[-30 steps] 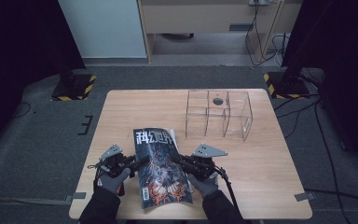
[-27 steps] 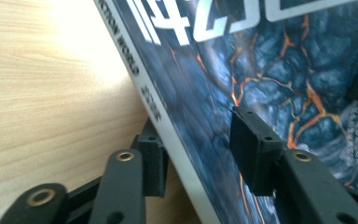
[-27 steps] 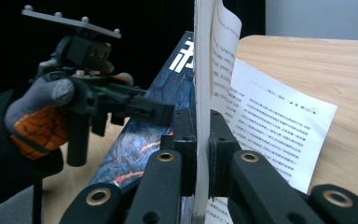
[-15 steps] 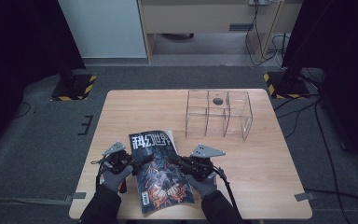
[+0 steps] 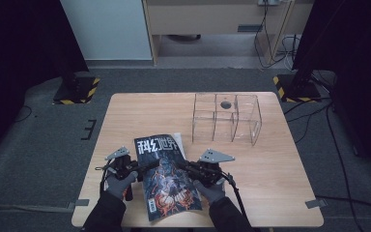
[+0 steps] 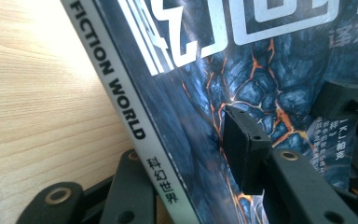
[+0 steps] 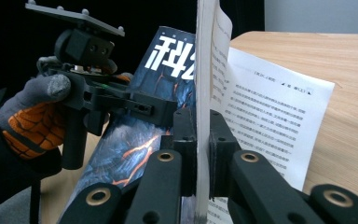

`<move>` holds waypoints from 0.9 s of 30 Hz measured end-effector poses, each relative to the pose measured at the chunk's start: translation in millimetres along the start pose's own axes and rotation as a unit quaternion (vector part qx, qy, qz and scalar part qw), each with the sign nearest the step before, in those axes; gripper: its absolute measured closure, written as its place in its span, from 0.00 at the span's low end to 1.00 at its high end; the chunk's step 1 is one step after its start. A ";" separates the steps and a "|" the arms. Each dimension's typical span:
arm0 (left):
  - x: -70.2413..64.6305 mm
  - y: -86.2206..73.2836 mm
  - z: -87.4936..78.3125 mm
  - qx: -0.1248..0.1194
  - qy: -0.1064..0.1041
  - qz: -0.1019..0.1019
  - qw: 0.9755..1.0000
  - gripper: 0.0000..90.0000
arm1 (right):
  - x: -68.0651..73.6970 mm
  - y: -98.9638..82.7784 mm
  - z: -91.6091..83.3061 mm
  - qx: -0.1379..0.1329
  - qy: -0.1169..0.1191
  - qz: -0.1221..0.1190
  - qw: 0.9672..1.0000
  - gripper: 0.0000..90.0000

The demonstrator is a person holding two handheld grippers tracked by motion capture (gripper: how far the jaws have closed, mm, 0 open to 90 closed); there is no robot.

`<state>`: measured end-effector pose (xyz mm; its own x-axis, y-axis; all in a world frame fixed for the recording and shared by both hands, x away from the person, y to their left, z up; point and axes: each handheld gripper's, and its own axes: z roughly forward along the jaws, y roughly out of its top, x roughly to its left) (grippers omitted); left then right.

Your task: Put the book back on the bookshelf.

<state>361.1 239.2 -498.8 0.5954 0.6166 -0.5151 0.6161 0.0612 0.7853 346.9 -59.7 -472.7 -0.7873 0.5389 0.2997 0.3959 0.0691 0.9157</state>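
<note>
High view: The magazine (image 5: 170, 178) lies in the lower centre of the frame, on the near part of the table (image 5: 280, 169), tilted up between the two hands. The left gripper (image 5: 145, 166) meets its left edge; the right gripper (image 5: 183, 164) meets its right edge. A clear plastic organizer (image 5: 227, 118) stands well apart in the upper right of the tabletop. This view does not resolve how the jaws stand.

Left gripper view: The spine of the magazine (image 6: 135, 116) runs diagonally from upper left to lower centre. One jaw lies over the cover at centre right, the other lies behind the spine at lower left. The jaws have just been closing with the spine between them; a gap shows between the front jaw and the cover, so the gripper reads as open around the spine, not yet clamped. To do the step well, close until both pads bear flat on the spine side before any lift.

Right gripper view: The right gripper (image 7: 198, 154) is clamped shut on the page edge of the magazine (image 7: 168, 74), which stands upright in the centre of the frame. A loose printed page (image 7: 270, 121) fans out to the right, a detail the high view barely shows. The left gripper (image 7: 165, 111) appears at centre left, in a gloved hand (image 7: 32, 116). Keep this grip steady so that pages do not slip.
</note>
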 end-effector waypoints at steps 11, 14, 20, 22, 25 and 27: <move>-4.9 1.8 -2.8 0.016 -0.012 0.016 1.000 0.78 | -2.7 -1.1 -2.5 -0.001 -0.009 0.005 1.000 0.95; -7.5 3.5 -4.3 0.017 -0.015 0.013 1.000 0.81 | -4.8 -1.5 -4.4 -0.002 -0.014 0.010 1.000 0.95; -15.3 8.2 -7.2 0.026 -0.002 0.027 0.999 0.84 | -5.8 -1.4 -5.5 -0.003 -0.020 0.012 1.000 0.94; -17.5 9.8 -8.0 0.026 -0.002 0.032 0.999 0.85 | -7.0 -1.3 -5.5 -0.001 -0.023 0.014 1.000 0.94; -20.3 12.2 -9.3 0.027 -0.006 0.035 0.999 0.86 | -9.6 -1.5 -6.2 -0.001 -0.027 0.019 0.999 0.94; -22.6 13.6 -10.1 0.028 -0.005 0.036 0.999 0.87 | -10.7 -1.6 -6.4 0.001 -0.030 0.021 0.999 0.93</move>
<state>350.9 234.1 -472.9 0.6438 0.6096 -0.4624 0.5995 -0.0264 0.7999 351.7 -70.9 -475.7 -0.7406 0.5905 0.3205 0.4279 0.0467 0.9026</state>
